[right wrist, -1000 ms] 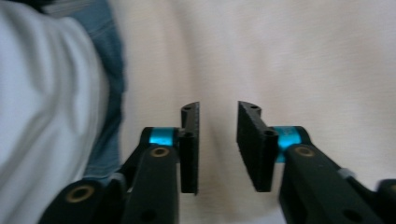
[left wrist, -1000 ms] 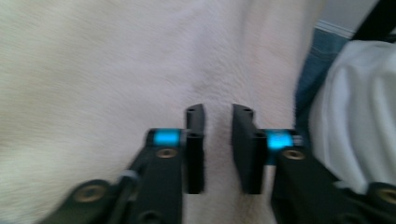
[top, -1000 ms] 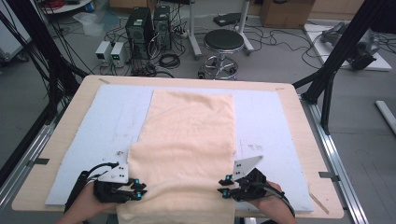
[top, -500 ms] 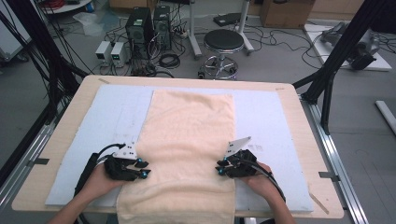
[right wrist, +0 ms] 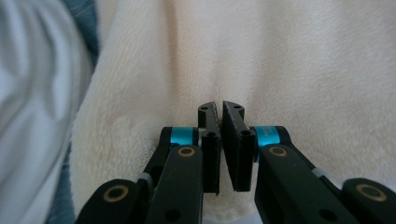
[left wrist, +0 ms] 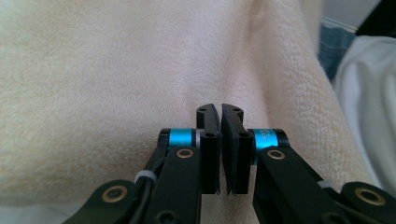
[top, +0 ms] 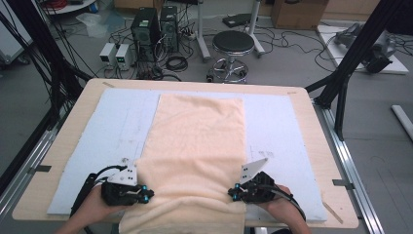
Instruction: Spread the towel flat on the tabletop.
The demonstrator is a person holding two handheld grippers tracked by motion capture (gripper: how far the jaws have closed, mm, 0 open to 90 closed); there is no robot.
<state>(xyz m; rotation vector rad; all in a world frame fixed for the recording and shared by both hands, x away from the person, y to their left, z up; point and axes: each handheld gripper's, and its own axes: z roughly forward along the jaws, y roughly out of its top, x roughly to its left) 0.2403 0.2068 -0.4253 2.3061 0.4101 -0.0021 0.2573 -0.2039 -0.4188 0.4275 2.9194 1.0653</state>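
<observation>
We have the cream terry-cloth towel [top: 195,146] lying lengthwise down the middle of the pale blue mat [top: 107,126] on the wooden table [top: 63,141], its near end draped over the table's near edge. Our left gripper [top: 146,194] sits at the towel's left edge near that end and our right gripper [top: 233,193] at its right edge. Both jaw pairs have just been closing and now pinch towel fabric, nearly shut.

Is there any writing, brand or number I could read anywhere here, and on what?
None can be read for certain.
Right gripper, blue ring: small print, too blurred to read.
Left gripper, blue ring: the same.
Two grey boxes on the floor: lit displays, too small to read.
</observation>
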